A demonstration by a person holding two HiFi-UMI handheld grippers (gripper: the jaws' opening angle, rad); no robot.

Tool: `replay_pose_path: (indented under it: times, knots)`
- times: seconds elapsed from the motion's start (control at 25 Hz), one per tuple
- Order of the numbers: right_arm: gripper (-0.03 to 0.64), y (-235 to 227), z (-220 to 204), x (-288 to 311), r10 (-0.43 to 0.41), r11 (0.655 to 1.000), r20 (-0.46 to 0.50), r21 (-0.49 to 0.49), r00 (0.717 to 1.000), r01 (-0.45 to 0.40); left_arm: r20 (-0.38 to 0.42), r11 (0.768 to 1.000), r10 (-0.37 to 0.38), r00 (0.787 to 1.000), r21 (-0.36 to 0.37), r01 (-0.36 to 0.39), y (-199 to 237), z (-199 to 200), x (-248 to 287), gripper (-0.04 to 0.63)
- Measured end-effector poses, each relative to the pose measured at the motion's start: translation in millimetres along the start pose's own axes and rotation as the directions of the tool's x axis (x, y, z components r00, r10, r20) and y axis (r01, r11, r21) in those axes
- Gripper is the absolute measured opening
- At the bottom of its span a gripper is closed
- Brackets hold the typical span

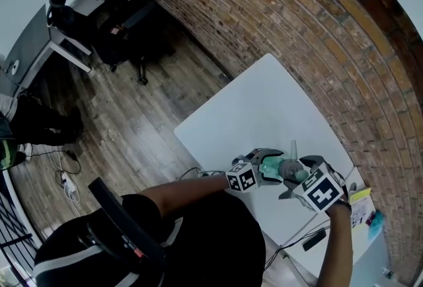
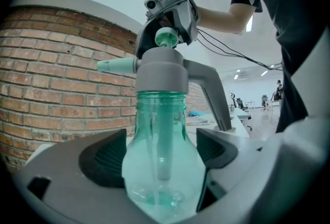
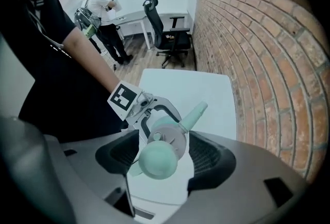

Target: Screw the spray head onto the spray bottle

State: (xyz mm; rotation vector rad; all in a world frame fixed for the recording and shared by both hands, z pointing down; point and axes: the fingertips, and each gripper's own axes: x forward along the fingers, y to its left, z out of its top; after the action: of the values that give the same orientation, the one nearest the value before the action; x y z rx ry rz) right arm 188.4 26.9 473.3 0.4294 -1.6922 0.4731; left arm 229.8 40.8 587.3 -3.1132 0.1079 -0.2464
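Green bottle — grey spray head (mint nozzle).

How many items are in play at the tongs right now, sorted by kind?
Spray bottle: 1
Spray head: 1
Tongs: 2, the left tongs and the right tongs
Total: 4

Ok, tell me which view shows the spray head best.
The left gripper view: the spray head stands in full side profile, nozzle and trigger clear, atop the bottle. The right gripper view looks down on its top knob. The head view shows it small and partly hidden.
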Motion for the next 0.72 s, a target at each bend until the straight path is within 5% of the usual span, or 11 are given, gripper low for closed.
replay_pose_path:
  times: [0.24, 0.4, 0.72]
  knots:
    - [0.285, 2.8, 12.5, -28.6, -0.019, 0.953, 0.077, -0.301, 0.997, 0.041, -0.005, 1.000, -0.005, 1.000, -0.006, 0.005, 0.0, -0.6, 0.8, 0.403]
    - [0.285, 21.6, -3.2, -25.2, -0.020, 0.819, -0.027, -0.574, 0.999, 0.001, -0.005, 1.000, -0.003, 1.000, -0.004, 0.003, 0.3, -1.2, 0.2, 0.403]
    - [0.285, 9.6, -22.7, -12.2, -0.134, 0.607, -0.171, -0.793, 0.976, -0.056, 0.000, 1.000, 0.000, 1.000, -0.008, 0.000, 1.0, -0.9, 0.4, 0.403]
